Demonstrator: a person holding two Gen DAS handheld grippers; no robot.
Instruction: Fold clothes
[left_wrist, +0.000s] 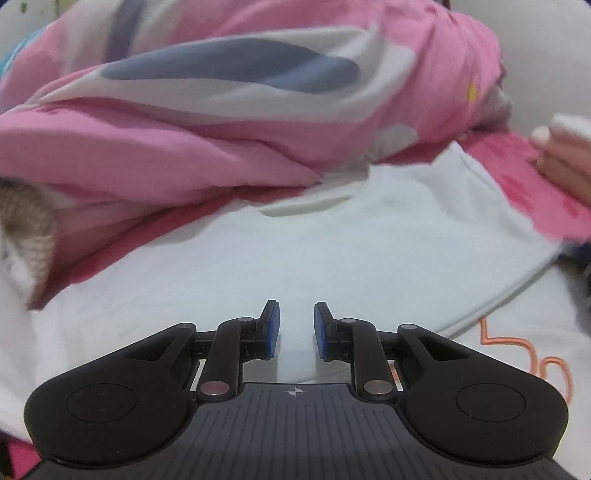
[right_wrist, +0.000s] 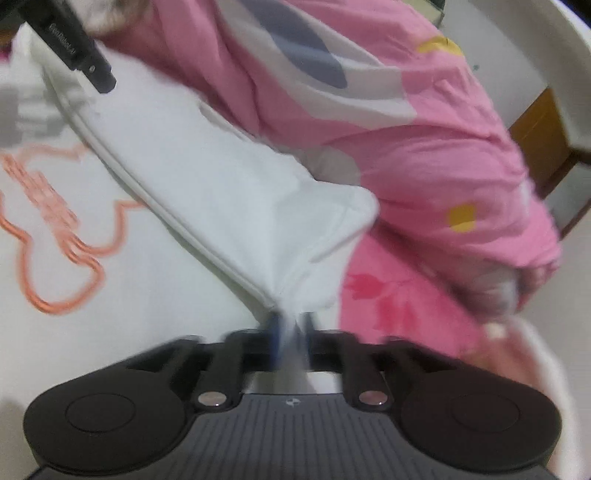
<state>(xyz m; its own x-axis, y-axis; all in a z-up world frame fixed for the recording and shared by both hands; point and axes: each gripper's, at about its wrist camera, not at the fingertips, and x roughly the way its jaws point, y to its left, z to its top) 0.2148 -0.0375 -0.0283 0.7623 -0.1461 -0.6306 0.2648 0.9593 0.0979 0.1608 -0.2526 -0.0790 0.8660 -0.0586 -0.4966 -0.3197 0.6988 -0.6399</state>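
A white garment (left_wrist: 295, 240) with an orange outline print (right_wrist: 55, 229) lies spread on a pink bed. My left gripper (left_wrist: 296, 328) hovers low over its plain white part. Its blue pads (left_wrist: 271, 328) stand a little apart, with nothing pinched between them. My right gripper (right_wrist: 290, 325) is shut on a corner of the white garment (right_wrist: 221, 184). The cloth bunches at the blurred fingertips, and a folded flap stretches away up and to the left. A person's hand (left_wrist: 561, 162) shows at the right edge of the left wrist view.
A bulky pink quilt (left_wrist: 221, 129) with white and grey-blue shapes is heaped just behind the garment, also visible as the quilt (right_wrist: 424, 147). A pink flowered sheet (right_wrist: 388, 295) lies beneath. A black bar (right_wrist: 81, 55) crosses the top left corner. Wooden furniture (right_wrist: 543, 147) stands at the right.
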